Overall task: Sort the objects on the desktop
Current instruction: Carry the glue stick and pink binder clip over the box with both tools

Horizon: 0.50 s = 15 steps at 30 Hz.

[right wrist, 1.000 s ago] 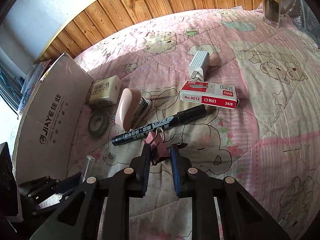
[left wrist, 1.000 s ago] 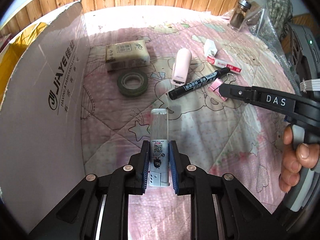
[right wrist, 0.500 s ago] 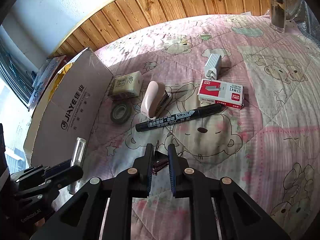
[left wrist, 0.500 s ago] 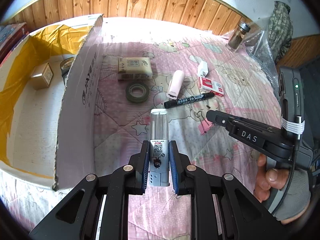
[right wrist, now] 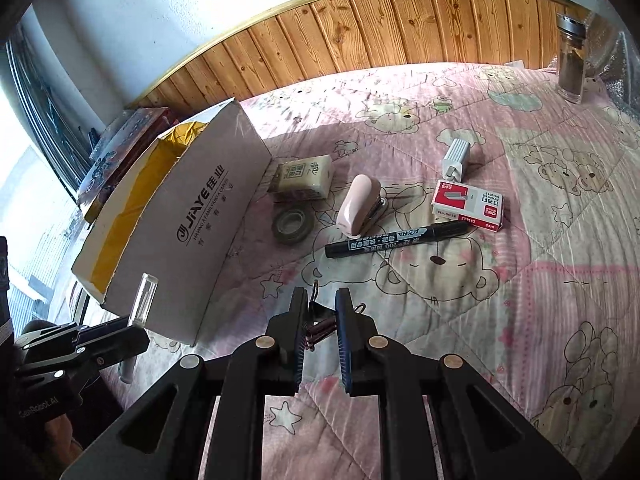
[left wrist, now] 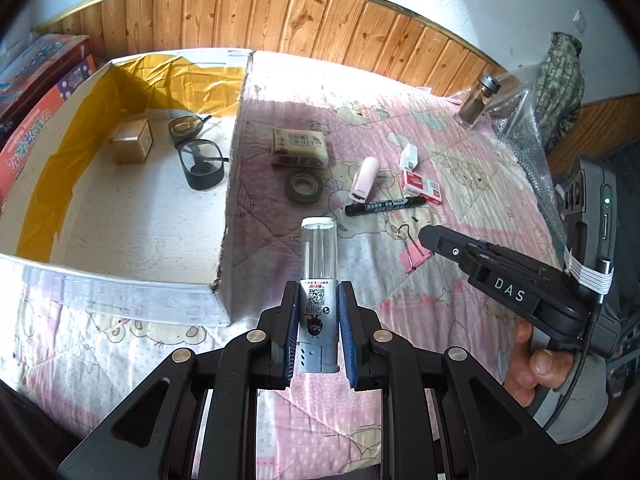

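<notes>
My left gripper (left wrist: pixel 319 296) is shut on a grey tube with a clear cap (left wrist: pixel 319 248), held above the pink quilt just right of the open cardboard box (left wrist: pixel 236 160). In the right wrist view the same tube (right wrist: pixel 145 300) shows at the box's near corner. My right gripper (right wrist: pixel 321 300) is shut on a pink binder clip (right wrist: pixel 316 328), lifted off the quilt. The left wrist view shows that clip (left wrist: pixel 414 256) hanging at the right gripper's tip. A black marker (right wrist: pixel 396 238), a pink stapler (right wrist: pixel 358 206) and a red staple box (right wrist: pixel 468 206) lie beyond.
Inside the box lie glasses (left wrist: pixel 198 156) and a small carton (left wrist: pixel 132 146). A tissue pack (left wrist: pixel 299 147), a tape roll (left wrist: pixel 304 187) and a white charger (left wrist: pixel 409 157) rest on the quilt. A glass jar (left wrist: pixel 478 102) stands at the far right by bubble wrap.
Both grippers rose and drew back, so the box's inside came into view. The right gripper's jaws closed on the binder clip and lifted it off the quilt beside the marker.
</notes>
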### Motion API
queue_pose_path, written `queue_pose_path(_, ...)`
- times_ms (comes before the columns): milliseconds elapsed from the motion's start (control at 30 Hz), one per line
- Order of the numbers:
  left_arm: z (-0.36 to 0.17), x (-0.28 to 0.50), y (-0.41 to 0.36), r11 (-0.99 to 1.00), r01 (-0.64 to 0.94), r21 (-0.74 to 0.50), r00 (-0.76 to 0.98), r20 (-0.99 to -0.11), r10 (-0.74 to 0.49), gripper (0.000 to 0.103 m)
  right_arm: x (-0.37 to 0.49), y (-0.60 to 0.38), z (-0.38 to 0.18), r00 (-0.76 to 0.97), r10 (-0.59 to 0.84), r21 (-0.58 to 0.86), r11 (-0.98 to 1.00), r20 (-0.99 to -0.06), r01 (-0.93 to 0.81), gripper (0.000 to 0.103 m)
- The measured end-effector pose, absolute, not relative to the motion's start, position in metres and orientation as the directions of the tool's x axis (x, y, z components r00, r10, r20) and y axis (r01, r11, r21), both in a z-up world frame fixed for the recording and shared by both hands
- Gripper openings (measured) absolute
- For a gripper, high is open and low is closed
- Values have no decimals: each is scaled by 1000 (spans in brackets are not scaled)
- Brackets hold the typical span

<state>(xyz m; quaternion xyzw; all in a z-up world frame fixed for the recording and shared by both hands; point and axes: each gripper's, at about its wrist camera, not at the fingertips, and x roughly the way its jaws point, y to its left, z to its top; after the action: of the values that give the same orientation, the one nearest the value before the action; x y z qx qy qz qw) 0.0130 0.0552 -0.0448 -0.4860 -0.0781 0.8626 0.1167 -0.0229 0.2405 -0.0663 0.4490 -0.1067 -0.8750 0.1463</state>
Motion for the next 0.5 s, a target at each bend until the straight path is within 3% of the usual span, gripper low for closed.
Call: queue_pose_path(500,-16,33,12,-950,-78,-301,-565,-772,291,19,23,181,-21,-569,-419,317,-908,-708,274,15)
